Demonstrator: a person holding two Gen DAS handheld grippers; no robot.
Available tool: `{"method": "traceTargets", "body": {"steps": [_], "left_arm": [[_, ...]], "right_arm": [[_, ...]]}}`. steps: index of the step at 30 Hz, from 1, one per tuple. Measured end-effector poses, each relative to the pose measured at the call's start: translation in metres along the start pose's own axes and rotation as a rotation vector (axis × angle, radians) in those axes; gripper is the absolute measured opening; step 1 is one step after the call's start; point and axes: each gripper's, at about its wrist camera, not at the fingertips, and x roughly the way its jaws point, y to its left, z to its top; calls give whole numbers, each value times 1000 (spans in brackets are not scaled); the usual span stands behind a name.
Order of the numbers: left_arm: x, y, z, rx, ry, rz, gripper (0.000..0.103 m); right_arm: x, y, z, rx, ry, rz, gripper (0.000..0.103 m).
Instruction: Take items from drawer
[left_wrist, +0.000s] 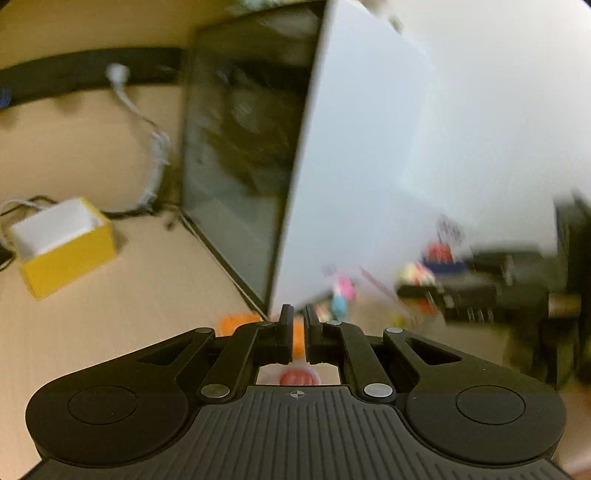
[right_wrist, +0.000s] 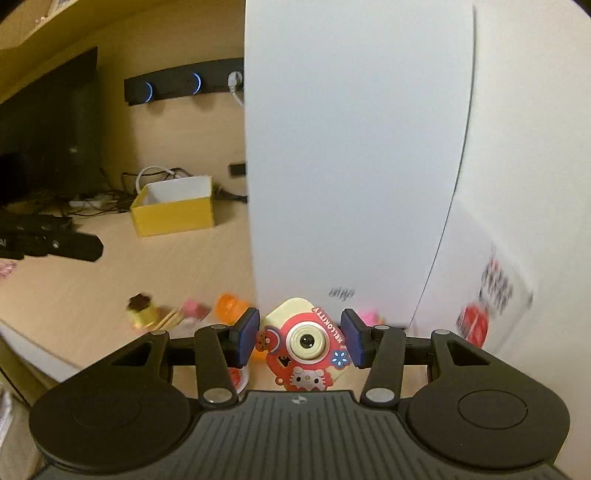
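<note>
We have the toy camera clamped between the blue pads of our right tongs: a cream and red Hello Kitty piece, lens facing us, held clear of the wooden surface in front of the big white box. That item, we judge, is out of the drawer and on its way to being set down. We cannot see the drawer itself in either view, so we cannot say how many things remain inside it.

Our left tongs are drawn together, with only a thin slit between the fingers. Orange shows through that slit, but the left wrist view is blurred and we cannot tell whether anything is pinched there or whether it is just the orange cup lying beyond.

Several small things already lie on the surface at the foot of the white box: the orange cup just left of its lower corner, a pink piece further left, and a gold cylinder left again. These look to us like items taken out already, which would put the job past its start. The yellow box stands open, well left of the white box and further back.

What is left, as we read it: place the toy camera among the others, then return for whatever the drawer holds.
</note>
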Motion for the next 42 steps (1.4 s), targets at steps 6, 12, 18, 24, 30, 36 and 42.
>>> {"method": "traceTargets", "body": {"steps": [6, 12, 18, 24, 30, 36, 42], "left_arm": [[73, -23, -78, 106, 237, -104, 13], [143, -47, -144, 294, 360, -43, 13], [179, -68, -174, 618, 274, 15, 16], [206, -59, -171, 637, 301, 24, 17], [191, -33, -162, 311, 419, -10, 16], [148, 11, -160, -125, 438, 32, 16], [114, 16, -152, -184, 386, 92, 15]], "right_arm": [[32, 2, -34, -1, 146, 62, 48], [75, 2, -110, 43, 383, 78, 48], [105, -1, -166, 5, 518, 22, 48], [120, 3, -189, -27, 561, 27, 48], [123, 14, -197, -74, 577, 53, 51], [121, 42, -165, -221, 455, 82, 78], [163, 70, -161, -291, 435, 162, 79]]}}
